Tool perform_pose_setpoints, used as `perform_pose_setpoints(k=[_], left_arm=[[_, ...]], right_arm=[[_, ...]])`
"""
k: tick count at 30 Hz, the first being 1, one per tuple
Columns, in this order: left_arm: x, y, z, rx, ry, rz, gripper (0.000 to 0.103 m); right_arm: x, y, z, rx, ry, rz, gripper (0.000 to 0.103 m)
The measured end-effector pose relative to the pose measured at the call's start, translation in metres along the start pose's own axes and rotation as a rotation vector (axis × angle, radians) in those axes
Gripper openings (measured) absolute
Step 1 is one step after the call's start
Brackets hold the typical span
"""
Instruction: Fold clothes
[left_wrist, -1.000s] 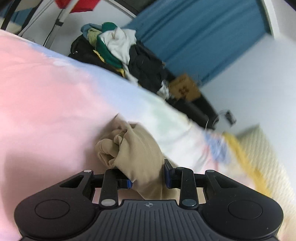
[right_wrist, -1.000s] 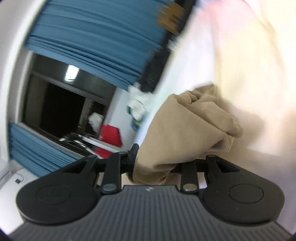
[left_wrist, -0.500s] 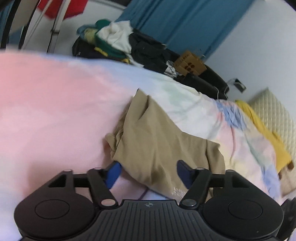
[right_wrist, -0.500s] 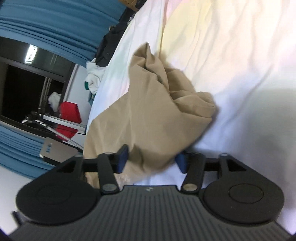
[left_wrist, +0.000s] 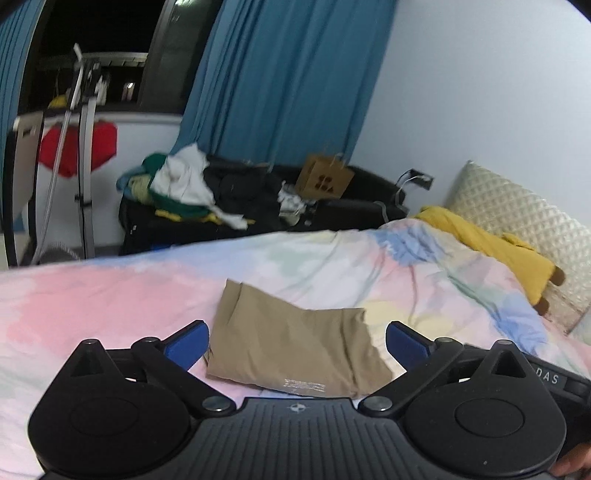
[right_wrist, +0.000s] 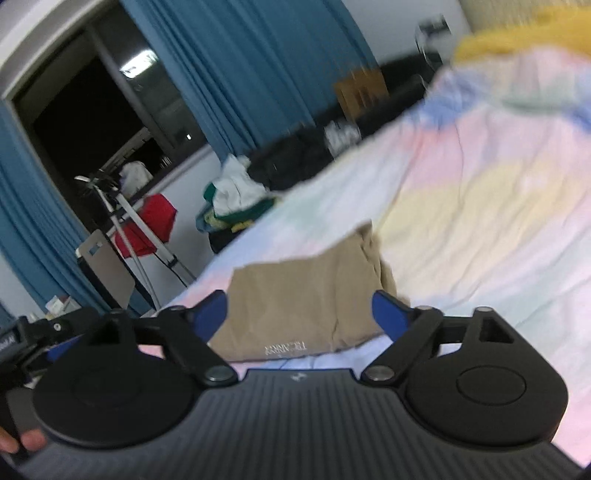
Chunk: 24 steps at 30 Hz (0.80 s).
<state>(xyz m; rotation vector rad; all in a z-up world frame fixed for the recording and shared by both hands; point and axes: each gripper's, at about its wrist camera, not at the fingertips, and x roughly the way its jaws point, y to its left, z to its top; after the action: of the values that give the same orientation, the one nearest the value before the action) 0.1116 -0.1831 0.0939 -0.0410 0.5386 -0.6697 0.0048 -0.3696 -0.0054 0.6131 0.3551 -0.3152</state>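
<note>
Left wrist view: the left gripper (left_wrist: 297, 341) has its blue-padded fingers (left_wrist: 186, 343) spread wide apart, holding nothing; the folded tan fabric garment (left_wrist: 291, 347) lies flat on the pastel patchwork bedspread (left_wrist: 110, 295), seen in the gap between the fingers and touched by neither; a line of pale printed lettering sits at the garment's near edge, too small to read; further right, a yellow cloth (left_wrist: 491, 242) lies against a cream quilted pillow (left_wrist: 517, 210); beyond the far edge of the bed, a heap of mixed white, green and black clothes (left_wrist: 192, 192) rests on dark luggage, with a brown cardboard box (left_wrist: 325, 181) near it; blue pleated curtains (left_wrist: 284, 81) and a dark window stand behind

Right wrist view, partly blurred: the right gripper (right_wrist: 299, 314) likewise has its blue-padded fingers (right_wrist: 391, 314) set wide, gripping nothing; the same tan garment (right_wrist: 303, 295) lies on the bedspread (right_wrist: 498, 221) ahead of them, untouched, its lettered edge nearest the camera; part of the left gripper (right_wrist: 48, 339) shows at the lower left edge; beyond, a red cloth (right_wrist: 147, 225) hangs on a metal stand beside the curtains (right_wrist: 258, 66)
</note>
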Motion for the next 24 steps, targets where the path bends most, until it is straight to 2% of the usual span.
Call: perform_pose_setpoints(k=[6,9,15,24], left_arm=[[-0.061,-0.012,-0.013,-0.028,-0.057,0.004,0.103],[-0.081,-0.015,-0.027,-0.027,-0.071,0.026,0.103],[-0.096,-0.018,-0.057,0.025,-0.082,0.106,0.103],[-0.090,-0.027,-0.083,0.122,-0.092,0.147,0.103]], right_arm=[[-0.049,0.028,-0.005,-0.154,-0.052,-0.020,0.089],[-0.058,0.036,-0.014,-0.203,-0.054,-0.016,0.089],[-0.063,0.049,-0.038,-0.273,-0.061,-0.012,0.089],[-0.044,0.049,-0.063,-0.304,-0.068,-0.048,0.089]])
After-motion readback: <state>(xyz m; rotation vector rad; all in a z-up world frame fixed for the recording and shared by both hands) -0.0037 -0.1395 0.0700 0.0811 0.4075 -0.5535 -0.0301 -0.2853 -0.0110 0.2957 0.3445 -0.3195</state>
